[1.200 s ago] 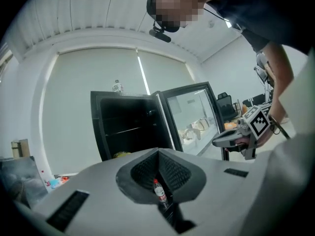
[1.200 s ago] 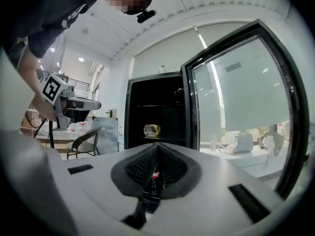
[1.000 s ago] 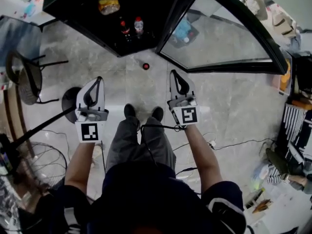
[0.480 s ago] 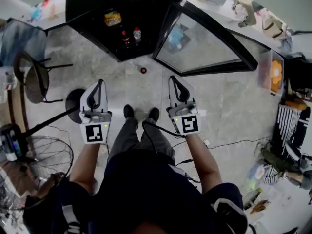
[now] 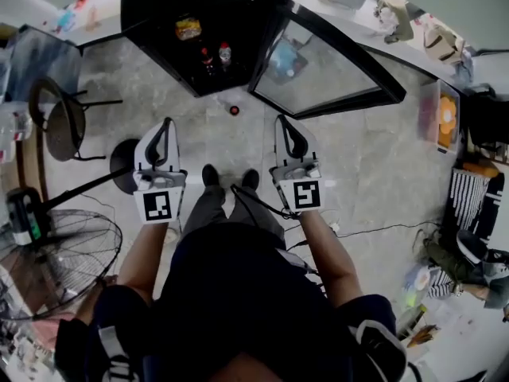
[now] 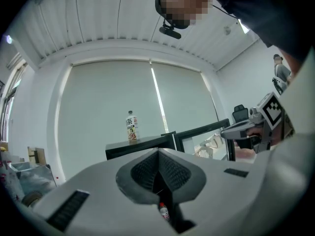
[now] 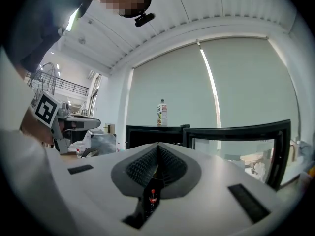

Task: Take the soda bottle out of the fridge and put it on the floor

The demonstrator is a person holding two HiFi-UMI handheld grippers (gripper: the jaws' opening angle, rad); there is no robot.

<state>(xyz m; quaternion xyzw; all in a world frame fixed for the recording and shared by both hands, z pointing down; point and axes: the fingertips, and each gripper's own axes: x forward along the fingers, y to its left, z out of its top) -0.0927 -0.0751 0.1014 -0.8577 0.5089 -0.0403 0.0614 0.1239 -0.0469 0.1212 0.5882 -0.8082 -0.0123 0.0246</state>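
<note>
Head view: person upright, shoes (image 5: 211, 175) on the floor (image 5: 358, 173) between the two arms. left claw (image 5: 167, 122) and right claw (image 5: 283, 119) are held level on either side of the legs, both aimed at the fridge (image 5: 151, 14). Each gripper view shows the ribbed pads met tip to tip with nothing pinched, so both claws are clenched and empty. The small bottle visible through the slot under the pads is well beyond them, not in a grip. That's the soda bottle (image 5: 234, 110): red cap, standing upright on the floor ahead of the shoes, between the two claw lines, apart from both and just in front of the fridge opening. Behind it the fridge is open, glass door (image 5: 334, 70) swung out to the right. On the inside shelf there are two bottles (image 5: 207, 57) side by side and a yellow pack (image 5: 188, 28) further back. The gripper views show a tea bottle (image 6: 130, 127) on top of the fridge, untouched. My read: the bottle is out and on the floor, so the placing step looks done and this is the stand-off after it. Nothing in the task is left to grab. Any next move only needs to keep feet and claws off the bottle so it doesn't tip. Shutting the door isn't asked for, and the door's swing path looks clear of the bottle, though that's hard to tell from this angle.
</note>
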